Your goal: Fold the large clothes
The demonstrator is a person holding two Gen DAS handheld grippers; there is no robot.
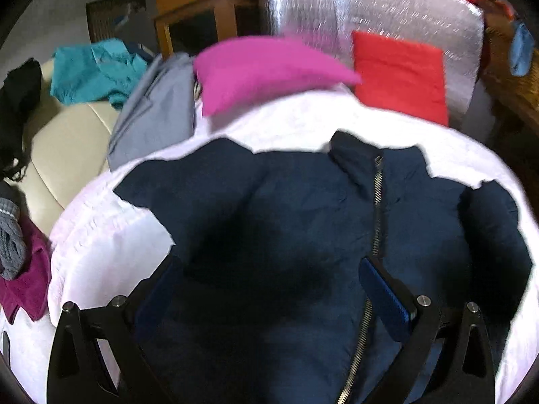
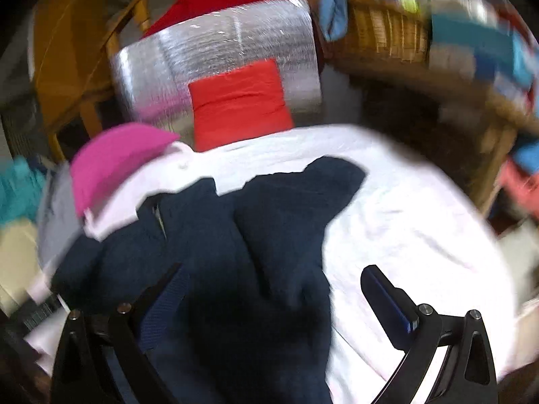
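jacket point(image 1: 296, 222): a big dark blue one with a zipper point(image 1: 378, 202). It lies on the white sheet point(image 1: 296, 124), right under and ahead of both tongs.
left tongs point(image 1: 266, 289): spread wide over the jacket. They pinch nothing. The zipper runs by the right finger.
right tongs point(image 2: 273, 299): spread wide too, with nothing in them. The left finger is over the jacket. The right finger is over bare sheet.
feel: I think the jacket is soft, floppy and a bit puffy. It looks thick, so maybe a little heavy. The cloth may be smooth and slide.
where to grab: I would pinch an edge or a corner, like the hem or a shoulder. The fat middle is too much to hold.
sleeve point(image 2: 303, 202): a long lump ahead of the right tongs. It may be a sleeve folded in.
hard to see: both pictures are blurry. The near end of the jacket is cut off. A dark shadow hides the folds between the fingers.
far off: a pink thing point(image 1: 262, 70) and a red thing point(image 1: 401, 77) lie past the sheet.
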